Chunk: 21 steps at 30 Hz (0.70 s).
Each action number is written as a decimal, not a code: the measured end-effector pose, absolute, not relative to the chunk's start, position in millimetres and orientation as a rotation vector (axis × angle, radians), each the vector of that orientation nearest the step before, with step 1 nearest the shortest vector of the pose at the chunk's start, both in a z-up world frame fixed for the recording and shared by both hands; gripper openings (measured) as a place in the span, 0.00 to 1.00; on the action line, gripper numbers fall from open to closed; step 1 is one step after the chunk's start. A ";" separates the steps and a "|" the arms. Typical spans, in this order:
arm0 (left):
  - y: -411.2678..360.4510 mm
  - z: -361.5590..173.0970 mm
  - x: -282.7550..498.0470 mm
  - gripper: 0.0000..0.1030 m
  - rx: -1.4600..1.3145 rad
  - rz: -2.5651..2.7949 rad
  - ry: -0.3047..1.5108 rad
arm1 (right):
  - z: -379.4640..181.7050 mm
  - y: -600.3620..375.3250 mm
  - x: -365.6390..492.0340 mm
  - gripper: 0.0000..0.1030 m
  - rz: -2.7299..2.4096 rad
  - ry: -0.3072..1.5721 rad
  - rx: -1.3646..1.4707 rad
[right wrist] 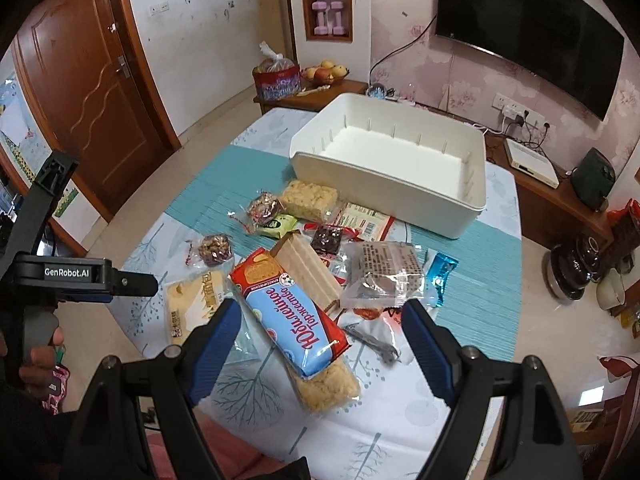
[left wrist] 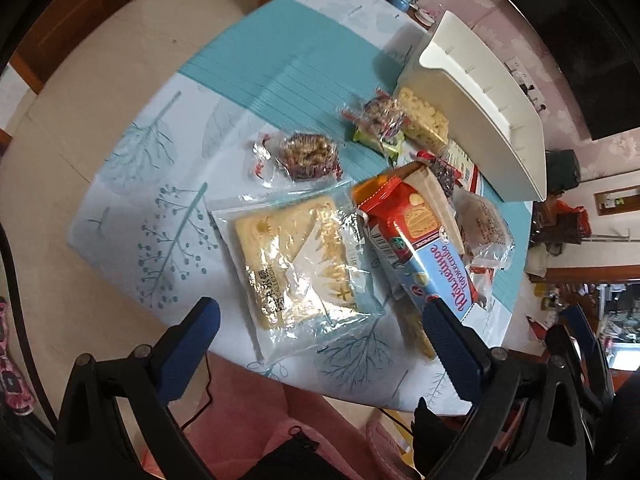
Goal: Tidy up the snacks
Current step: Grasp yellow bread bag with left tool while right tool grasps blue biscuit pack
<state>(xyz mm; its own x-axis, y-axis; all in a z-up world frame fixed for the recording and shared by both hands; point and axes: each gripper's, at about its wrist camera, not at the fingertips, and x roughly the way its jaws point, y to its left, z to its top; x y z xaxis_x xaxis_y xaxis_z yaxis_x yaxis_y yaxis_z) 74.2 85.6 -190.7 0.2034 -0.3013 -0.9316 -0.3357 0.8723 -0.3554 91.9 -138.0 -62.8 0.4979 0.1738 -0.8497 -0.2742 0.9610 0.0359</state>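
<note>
Table (right wrist: 460, 420) has snacks piled in front of the white bin (right wrist: 400, 192), both the left gripper (left wrist: 320, 328) and right gripper (right wrist: 320, 332) hanging wide open, holding nothing

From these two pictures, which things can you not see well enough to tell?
- Rice bar, right wrist view: the biscuit pack covers its far end.
- Small packets beside the white box, left wrist view: the box wall hides some.
- Wrapper print: too small to read.
</note>
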 end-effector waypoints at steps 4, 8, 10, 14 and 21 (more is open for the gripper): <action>95.5 -215.0 74.4 0.94 -0.601 0.003 1.399 | -80.8 -133.8 97.8 0.80 0.308 1.036 -0.130; 100.9 -237.6 72.6 0.90 -0.644 -0.040 1.400 | -98.1 -126.2 102.2 0.80 0.363 1.054 -0.162; 100.7 -249.2 72.3 0.86 -0.645 -0.046 1.405 | -107.6 -121.9 103.4 0.80 0.390 1.057 -0.184; 102.7 -269.8 68.0 0.81 -0.695 -0.043 1.414 | -127.5 -115.4 106.0 0.80 0.423 1.075 -0.228; 106.4 -285.1 58.9 0.77 -0.716 -0.036 1.420 | -150.2 -109.3 107.5 0.80 0.461 1.099 -0.265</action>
